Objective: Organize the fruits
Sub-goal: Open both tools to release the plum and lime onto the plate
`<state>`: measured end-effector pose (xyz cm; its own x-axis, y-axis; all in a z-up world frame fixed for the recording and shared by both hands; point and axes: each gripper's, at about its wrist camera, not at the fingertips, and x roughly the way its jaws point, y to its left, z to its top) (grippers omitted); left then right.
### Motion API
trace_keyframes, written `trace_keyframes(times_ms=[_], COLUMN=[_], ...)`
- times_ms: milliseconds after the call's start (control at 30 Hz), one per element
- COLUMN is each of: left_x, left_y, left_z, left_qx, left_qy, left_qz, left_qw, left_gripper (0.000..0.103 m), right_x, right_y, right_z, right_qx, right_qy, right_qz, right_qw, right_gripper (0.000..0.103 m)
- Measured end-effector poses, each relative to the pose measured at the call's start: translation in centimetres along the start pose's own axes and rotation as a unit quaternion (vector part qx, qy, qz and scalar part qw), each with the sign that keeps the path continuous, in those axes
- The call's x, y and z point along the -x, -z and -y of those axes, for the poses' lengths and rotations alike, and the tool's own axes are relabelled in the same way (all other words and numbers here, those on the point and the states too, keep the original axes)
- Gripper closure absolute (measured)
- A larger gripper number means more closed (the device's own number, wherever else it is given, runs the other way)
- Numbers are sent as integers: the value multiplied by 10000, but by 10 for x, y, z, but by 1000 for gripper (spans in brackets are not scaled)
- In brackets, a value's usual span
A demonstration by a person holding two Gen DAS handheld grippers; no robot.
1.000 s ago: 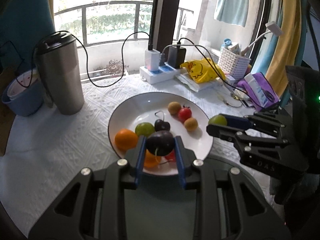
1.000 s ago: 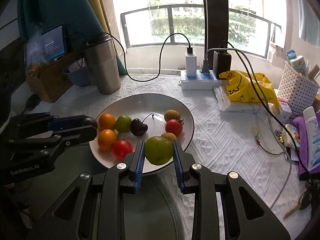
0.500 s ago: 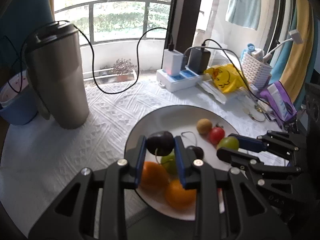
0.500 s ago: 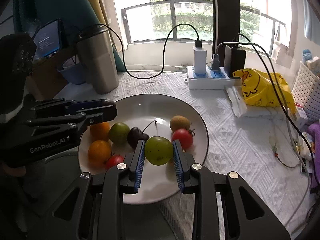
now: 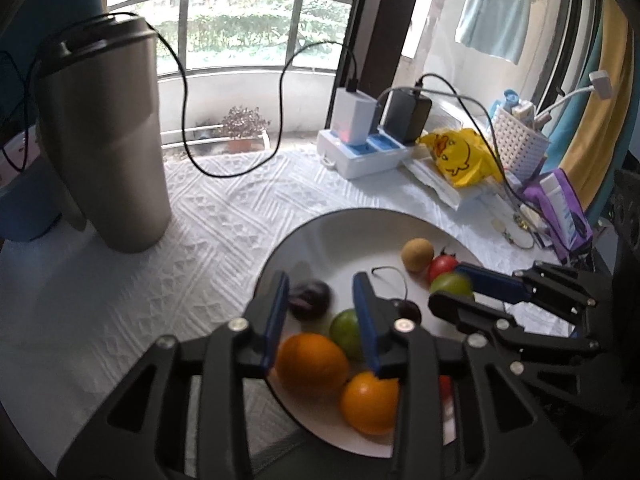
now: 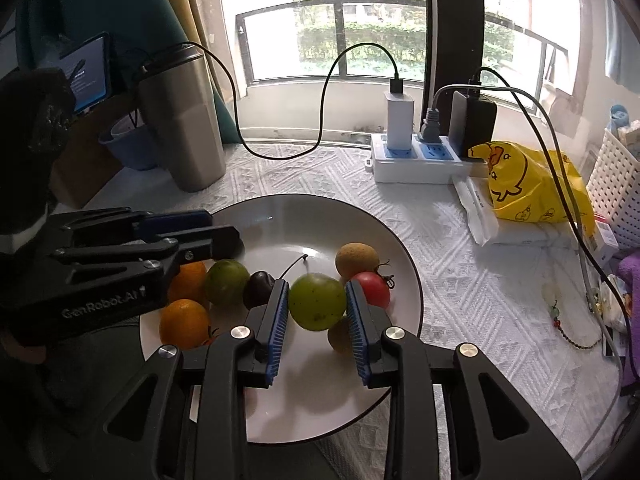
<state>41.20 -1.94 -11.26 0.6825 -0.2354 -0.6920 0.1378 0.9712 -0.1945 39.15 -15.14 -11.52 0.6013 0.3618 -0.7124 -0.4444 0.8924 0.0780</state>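
Observation:
A white plate (image 5: pixel 344 236) (image 6: pixel 304 220) holds several fruits: two oranges (image 5: pixel 312 362), a green fruit (image 5: pixel 347 330), a cherry (image 6: pixel 258 286), a red tomato (image 6: pixel 374 288) and a tan fruit (image 6: pixel 356 258). My left gripper (image 5: pixel 322 306) is open over the plate's left side; a dark plum (image 5: pixel 310 300), blurred, lies on the plate between its fingers, near the left one. My right gripper (image 6: pixel 316 312) is shut on a green plum (image 6: pixel 317 301) just above the plate; it also shows in the left wrist view (image 5: pixel 452 284).
A steel tumbler (image 5: pixel 104 140) stands left of the plate, a blue bowl (image 6: pixel 128 146) behind it. A power strip with chargers and cables (image 6: pixel 416 160), a yellow duck bag (image 6: pixel 524 184) and a white basket (image 6: pixel 616 192) lie behind and to the right.
My left gripper opened and let go of the dark plum, which now lies on the plate. My right gripper moved forward over the plate, still holding the green plum.

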Motion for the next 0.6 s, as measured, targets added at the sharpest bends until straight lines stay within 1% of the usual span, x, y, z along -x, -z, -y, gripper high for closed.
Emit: trace_keyframes(times_ms=[33,67,100,367,600], left_x=[3,5,9,40,73], left_y=[0,-1,-1,5,19], left_z=[-1,-1,-1,5,9], left_qx=[41,63,74,33,49], left_qy=[18,27,24,-16,-101], left_qz=[34,49,82,277,472], left_qw=[10000,10000,9999,9996,9988], left_gripper=[59,58,58,58,57], right_x=[1,3,5,30,53], right_y=[0,0,0,-1,3], right_z=[0,0,1,-6,-19], right_qx=[-10,-29,-54,-69,-83], right_qy=[16,38,42,125,107], right_qz=[9,28,45,201,311], right_qw=[10000,10000,10000,9997,9994], right_gripper=[62,58,57,56,56])
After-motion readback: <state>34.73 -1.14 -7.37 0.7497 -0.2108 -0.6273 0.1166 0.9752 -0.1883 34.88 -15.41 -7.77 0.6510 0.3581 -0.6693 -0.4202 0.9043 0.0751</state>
